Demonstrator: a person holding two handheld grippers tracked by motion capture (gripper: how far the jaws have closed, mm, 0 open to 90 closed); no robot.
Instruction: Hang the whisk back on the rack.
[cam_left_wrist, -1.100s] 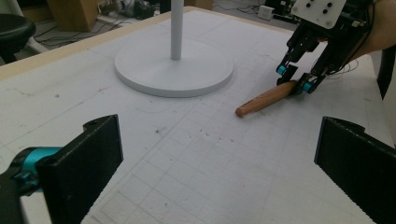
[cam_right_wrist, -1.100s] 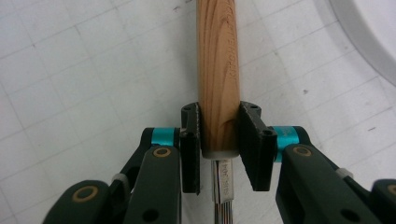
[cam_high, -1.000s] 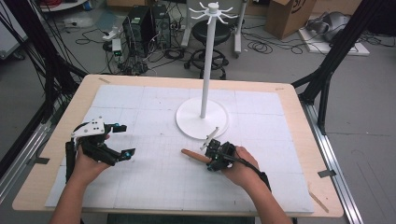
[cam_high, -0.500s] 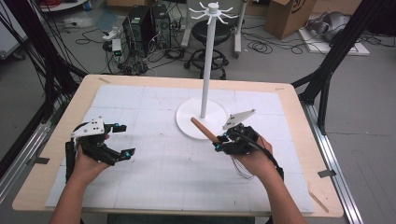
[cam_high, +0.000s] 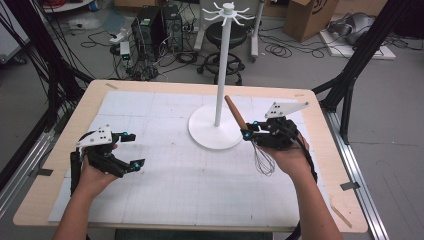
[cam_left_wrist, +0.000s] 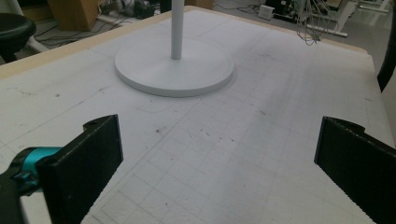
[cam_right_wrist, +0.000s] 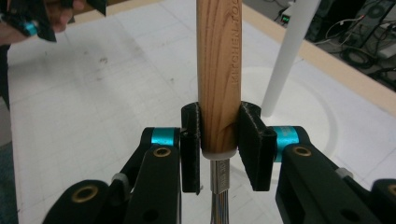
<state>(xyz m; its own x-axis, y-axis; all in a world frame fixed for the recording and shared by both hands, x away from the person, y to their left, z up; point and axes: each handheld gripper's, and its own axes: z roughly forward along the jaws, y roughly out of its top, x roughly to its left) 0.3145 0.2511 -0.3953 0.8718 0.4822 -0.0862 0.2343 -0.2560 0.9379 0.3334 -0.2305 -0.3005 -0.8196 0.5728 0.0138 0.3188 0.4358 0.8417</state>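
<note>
A whisk (cam_high: 235, 113) with a wooden handle (cam_right_wrist: 218, 65) and a wire head (cam_high: 263, 160) is held off the table, handle tilted up to the left, wires hanging down. My right gripper (cam_high: 248, 132) (cam_right_wrist: 219, 140) is shut on the handle's lower end, right of the white stand's round base (cam_high: 212, 133). The stand's pole (cam_high: 222, 70) rises to a ring of hooks (cam_high: 228, 11). My left gripper (cam_high: 131, 150) (cam_left_wrist: 215, 163) hovers open at the table's left, nothing between its jaws, facing the base (cam_left_wrist: 173, 67).
The table (cam_high: 55, 165) carries a white gridded mat (cam_high: 200, 185). Beyond its far edge stand a stool (cam_high: 231, 37), computer towers (cam_high: 155, 25), cables and a cardboard box (cam_high: 312, 17). Black frame legs (cam_high: 355, 60) flank the right side.
My right gripper has lifted the whisk off the mat and carried it up and right, swinging the handle from flat to steeply tilted. The left gripper has stayed put.
</note>
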